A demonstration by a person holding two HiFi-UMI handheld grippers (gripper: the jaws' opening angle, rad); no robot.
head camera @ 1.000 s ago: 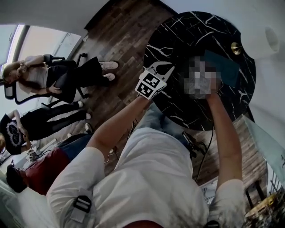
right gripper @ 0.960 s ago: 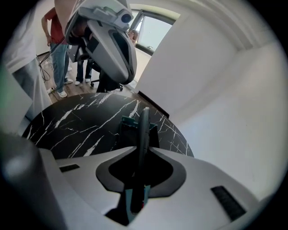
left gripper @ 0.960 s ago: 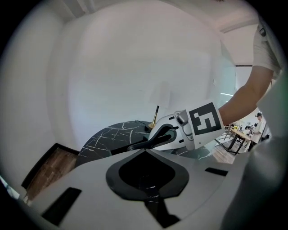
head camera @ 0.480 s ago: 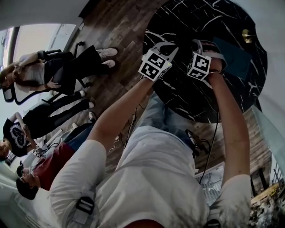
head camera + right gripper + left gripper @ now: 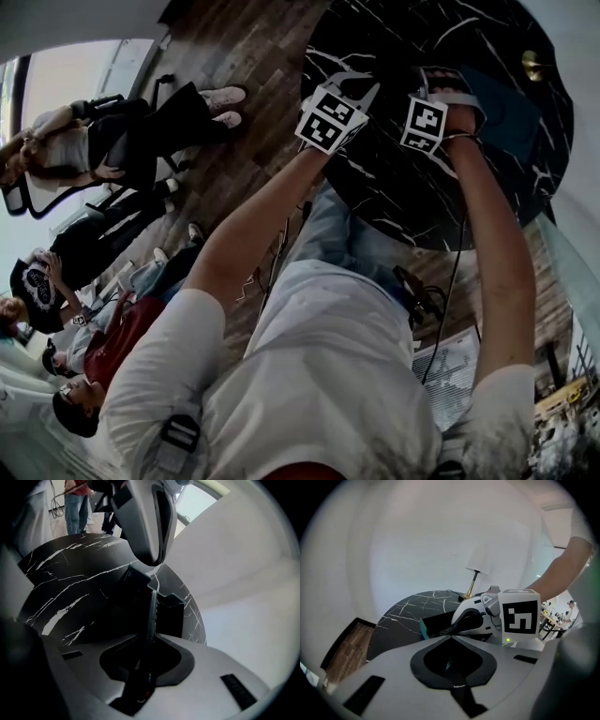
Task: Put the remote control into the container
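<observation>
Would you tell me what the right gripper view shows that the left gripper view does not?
Only the right gripper view: the right gripper seen from behind, clamped on the remote control edge-on, the left gripper ahead, and a bystander's jeans. Only the left gripper view: the table lamp, the right gripper's marker cube, and the left gripper's own closed jaws. Both: the black marble table and the container.

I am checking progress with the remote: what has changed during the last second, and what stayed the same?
The left gripper and the right gripper moved forward, farther over the table; the head camera shifted too. Nothing was taken or let go: the right tongs stay shut on the remote. The container stays on the table.
</observation>
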